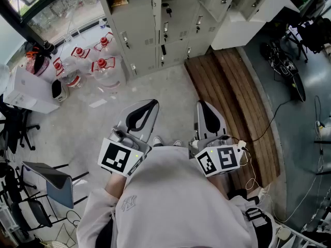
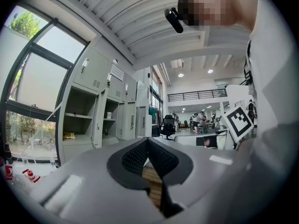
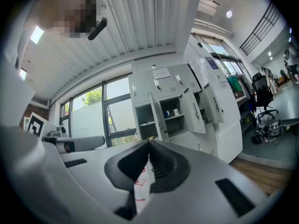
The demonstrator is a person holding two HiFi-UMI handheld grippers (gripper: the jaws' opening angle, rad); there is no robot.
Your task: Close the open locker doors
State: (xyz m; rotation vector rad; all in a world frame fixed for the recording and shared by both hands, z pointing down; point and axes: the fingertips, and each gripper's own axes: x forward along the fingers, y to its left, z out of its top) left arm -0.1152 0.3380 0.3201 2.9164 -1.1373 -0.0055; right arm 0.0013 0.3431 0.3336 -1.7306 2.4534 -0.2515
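Head view looks steeply down on a person's pale sweatshirt (image 1: 170,200), with the left gripper (image 1: 150,107) and the right gripper (image 1: 204,111) held out level, side by side, above a concrete floor (image 1: 103,118). Both are well short of the grey lockers (image 1: 150,35) that stand ahead of them. Left gripper view shows its jaws pressed together at the tips with nothing between them (the hollow lower down between the ribbed pads only frames wood and floor beyond). Right gripper view shows the same: tips meeting, nothing pinched. Ahead of the left gripper and off to its left, two open compartments (image 2: 77,120) stand bare-fronted beside a tall window (image 2: 32,78), each with a shelf inside; a small yellowish thing lies in the lower part of the nearer one, too small to tell what. Ahead of the right gripper and a little to its right, several open doors (image 3: 194,110) hang swung out from the locker bank, with shelved compartments behind them. Clear water jugs (image 1: 103,66) with red caps sit on the floor ahead and left of the left gripper, near the locker base. A wooden platform (image 1: 238,97) runs just to the right of the right gripper, and a bike (image 1: 284,68) stands farther right.
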